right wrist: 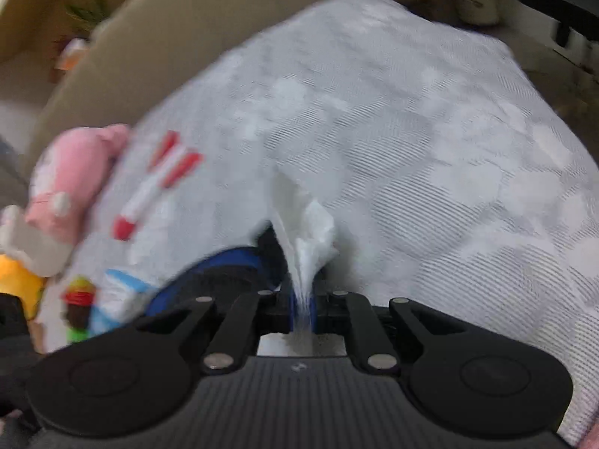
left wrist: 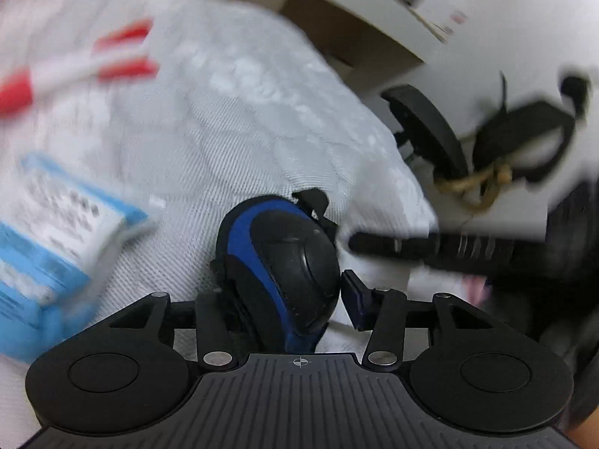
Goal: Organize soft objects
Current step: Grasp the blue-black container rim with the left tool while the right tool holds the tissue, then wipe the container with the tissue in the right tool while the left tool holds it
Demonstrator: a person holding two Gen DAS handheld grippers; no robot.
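A black and blue padded guard (left wrist: pixel 292 262) sits between the fingers of my left gripper (left wrist: pixel 286 280), which is shut on it above a white quilted cover (left wrist: pixel 232 119). In the right wrist view the same guard (right wrist: pixel 221 273) shows at lower left. My right gripper (right wrist: pixel 304 299) is shut on a pinched-up fold of the white cover (right wrist: pixel 310 239), just right of the guard. A red and white soft rocket (right wrist: pixel 157 187) lies on the cover, blurred in the left wrist view (left wrist: pixel 75 67). At the left edge rests a pink plush (right wrist: pixel 71 172).
A blue and white packet (left wrist: pixel 48 232) lies left of the guard. A yellow plush (right wrist: pixel 18 284) and a small toy figure (right wrist: pixel 78 307) sit at the cover's left edge. Beyond the cover's right edge are black gear with cord (left wrist: pixel 516 142), a cardboard box (left wrist: pixel 355 37) and a long black part (left wrist: pixel 430 249).
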